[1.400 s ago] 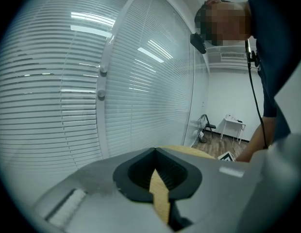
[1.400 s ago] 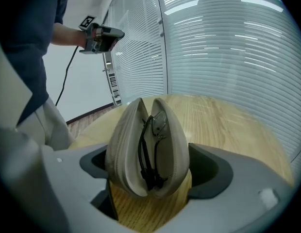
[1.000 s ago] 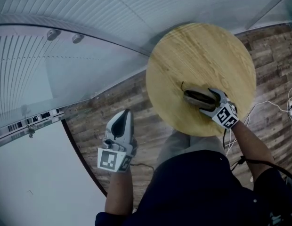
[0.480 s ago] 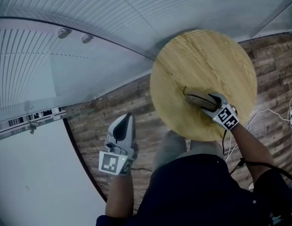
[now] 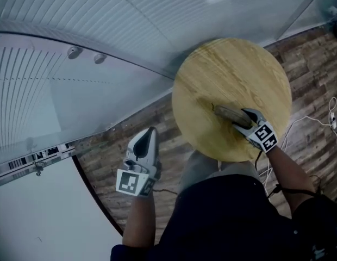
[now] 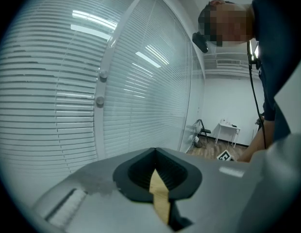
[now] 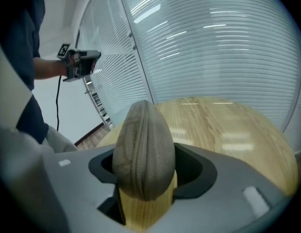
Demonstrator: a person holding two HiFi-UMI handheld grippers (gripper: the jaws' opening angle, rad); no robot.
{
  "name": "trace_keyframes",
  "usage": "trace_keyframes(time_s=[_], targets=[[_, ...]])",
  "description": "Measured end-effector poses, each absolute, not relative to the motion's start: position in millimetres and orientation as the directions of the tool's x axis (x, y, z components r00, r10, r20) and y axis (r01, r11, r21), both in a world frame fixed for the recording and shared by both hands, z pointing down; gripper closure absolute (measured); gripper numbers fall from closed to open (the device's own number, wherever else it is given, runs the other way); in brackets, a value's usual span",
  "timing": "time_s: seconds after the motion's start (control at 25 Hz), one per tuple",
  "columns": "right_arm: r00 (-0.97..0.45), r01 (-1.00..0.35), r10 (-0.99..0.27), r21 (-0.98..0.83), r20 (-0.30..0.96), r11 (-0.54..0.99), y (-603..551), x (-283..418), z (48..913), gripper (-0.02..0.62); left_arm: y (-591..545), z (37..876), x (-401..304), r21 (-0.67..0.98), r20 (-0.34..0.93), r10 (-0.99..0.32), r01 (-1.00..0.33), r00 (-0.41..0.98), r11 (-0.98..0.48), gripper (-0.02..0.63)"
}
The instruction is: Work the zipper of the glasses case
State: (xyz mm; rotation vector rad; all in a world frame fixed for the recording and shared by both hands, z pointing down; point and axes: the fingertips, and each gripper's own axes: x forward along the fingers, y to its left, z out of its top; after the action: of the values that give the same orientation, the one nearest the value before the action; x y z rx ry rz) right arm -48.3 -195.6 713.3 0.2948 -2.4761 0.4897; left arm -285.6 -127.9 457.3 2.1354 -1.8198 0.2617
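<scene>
A grey-brown fabric glasses case [image 5: 228, 113] sits at the near side of the round wooden table [image 5: 228, 64]. My right gripper [image 5: 240, 118] reaches onto it from the lower right. In the right gripper view the case [image 7: 143, 144] stands on edge between the pads, zipper seam facing the camera. The right gripper [image 7: 150, 174] has just been closing, and its jaws now press on the case's two sides. My left gripper [image 5: 144, 140] hovers over the floor left of the table, shut and empty. In its own view the left gripper [image 6: 155, 171] has its pads together.
A curved glass wall with blinds [image 5: 103, 48] runs behind and left of the table. Wood-plank floor [image 5: 130, 118] surrounds the table. A white cable [image 5: 315, 121] lies on the floor at right. The person's legs press against the table's near edge.
The right gripper's jaws have closed in on the case, which now looks narrower, turned on edge and slightly raised. The left gripper shifted a little.
</scene>
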Motion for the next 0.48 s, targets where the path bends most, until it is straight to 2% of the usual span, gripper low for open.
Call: trace_keyframes(time_s=[0.24,0.32,0.44,0.48], targets=[[-0.843,-0.427,-0.243,-0.322,0.480,0.845,-204,-37,653,0.307,-147,452,-274,0.234,0.233,-0.915,-0.932,0.330,-0.277,0.590],[-0.851,-0.444,-0.284,-0.317,0.441,0.838,-207,-35,626,0.307,-155,448,-265,0.265,0.195,-0.889,-0.895,0.415,-0.359,0.545],[-0.846,-0.485,-0.354,-0.303,0.397,0.820,-214,-29,586,0.307,-165,447,-239,0.319,0.167,-0.814,-0.811,0.557,-0.490,0.410],[-0.845,-0.498,-0.376,-0.303,0.381,0.813,-216,-27,573,0.307,-167,449,-229,0.334,0.164,-0.793,-0.789,0.587,-0.516,0.386]])
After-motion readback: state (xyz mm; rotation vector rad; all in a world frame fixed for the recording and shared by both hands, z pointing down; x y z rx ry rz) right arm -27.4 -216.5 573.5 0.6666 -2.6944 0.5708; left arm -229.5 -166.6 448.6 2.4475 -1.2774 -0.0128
